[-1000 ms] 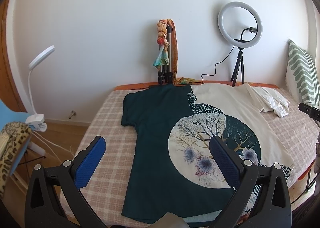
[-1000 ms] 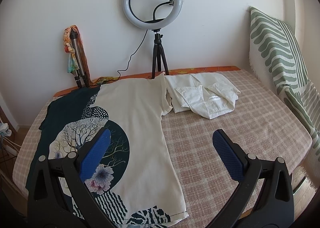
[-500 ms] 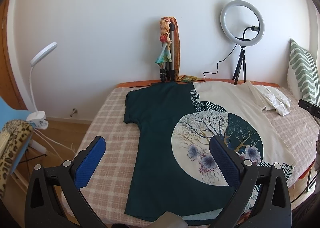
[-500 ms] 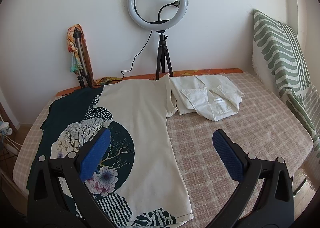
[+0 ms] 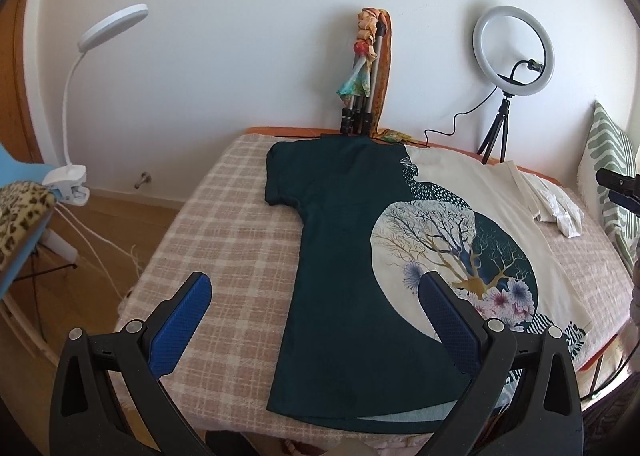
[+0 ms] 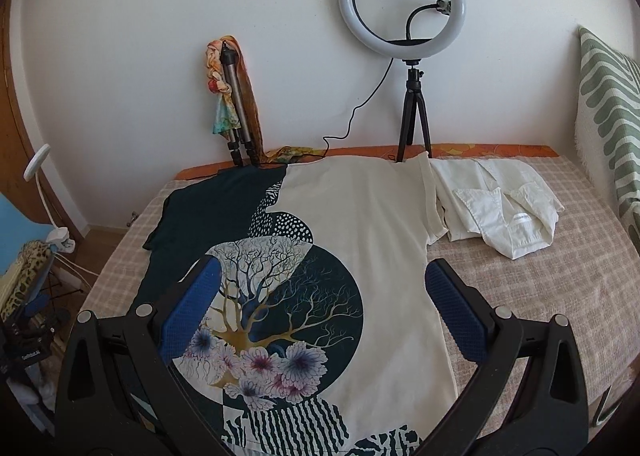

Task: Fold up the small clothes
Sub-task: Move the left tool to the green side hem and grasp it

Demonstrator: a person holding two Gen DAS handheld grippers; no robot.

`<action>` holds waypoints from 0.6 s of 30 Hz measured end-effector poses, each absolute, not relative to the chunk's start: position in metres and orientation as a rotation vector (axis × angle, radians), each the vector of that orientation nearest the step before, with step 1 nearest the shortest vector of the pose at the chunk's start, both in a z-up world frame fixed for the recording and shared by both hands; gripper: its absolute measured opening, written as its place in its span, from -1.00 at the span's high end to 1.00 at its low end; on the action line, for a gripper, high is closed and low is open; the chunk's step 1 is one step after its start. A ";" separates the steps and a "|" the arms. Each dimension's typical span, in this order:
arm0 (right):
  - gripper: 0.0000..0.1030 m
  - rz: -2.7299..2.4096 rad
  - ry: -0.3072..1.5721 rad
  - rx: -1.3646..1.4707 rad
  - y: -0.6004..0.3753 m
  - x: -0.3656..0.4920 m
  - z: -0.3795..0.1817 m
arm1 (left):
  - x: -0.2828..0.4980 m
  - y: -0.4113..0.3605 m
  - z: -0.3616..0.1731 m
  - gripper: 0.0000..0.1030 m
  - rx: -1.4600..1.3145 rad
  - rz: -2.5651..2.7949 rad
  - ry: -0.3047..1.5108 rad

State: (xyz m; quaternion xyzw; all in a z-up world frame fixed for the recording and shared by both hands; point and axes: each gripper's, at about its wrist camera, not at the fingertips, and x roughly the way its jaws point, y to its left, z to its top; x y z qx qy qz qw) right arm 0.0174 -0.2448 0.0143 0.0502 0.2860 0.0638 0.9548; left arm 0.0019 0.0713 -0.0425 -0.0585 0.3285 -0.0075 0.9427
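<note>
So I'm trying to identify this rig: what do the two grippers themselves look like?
Both match. The left gripper and right gripper each have two black plastic arms with triangular cut-outs and silver pivot bolts, splaying into a V. Each finger carries a blue textured pad. No cables or sleeves are visible.

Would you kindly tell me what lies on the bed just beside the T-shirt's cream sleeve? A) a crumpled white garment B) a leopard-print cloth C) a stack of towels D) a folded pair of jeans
A: a crumpled white garment lies against the cream sleeve of the T-shirt on the bed, below the ring light.
</note>
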 end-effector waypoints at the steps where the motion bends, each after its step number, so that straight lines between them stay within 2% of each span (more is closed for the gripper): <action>1: -1.00 0.158 0.589 0.098 -0.236 0.024 0.017 | 0.002 0.076 -0.047 -0.99 -0.142 -0.019 0.683; 4: -1.00 0.250 0.610 0.107 -0.209 0.047 0.027 | 0.003 0.083 -0.062 -0.97 -0.184 -0.024 0.739; 8: -1.00 0.333 0.636 0.101 -0.172 0.081 0.044 | 0.000 0.087 -0.083 -0.80 -0.222 -0.037 0.808; 14: -1.00 0.455 0.701 0.118 -0.109 0.147 0.057 | -0.007 0.096 -0.114 -0.70 -0.292 0.003 0.862; 18: -0.93 0.467 0.736 0.071 -0.062 0.193 0.054 | -0.008 0.105 -0.127 -0.50 -0.349 0.018 0.883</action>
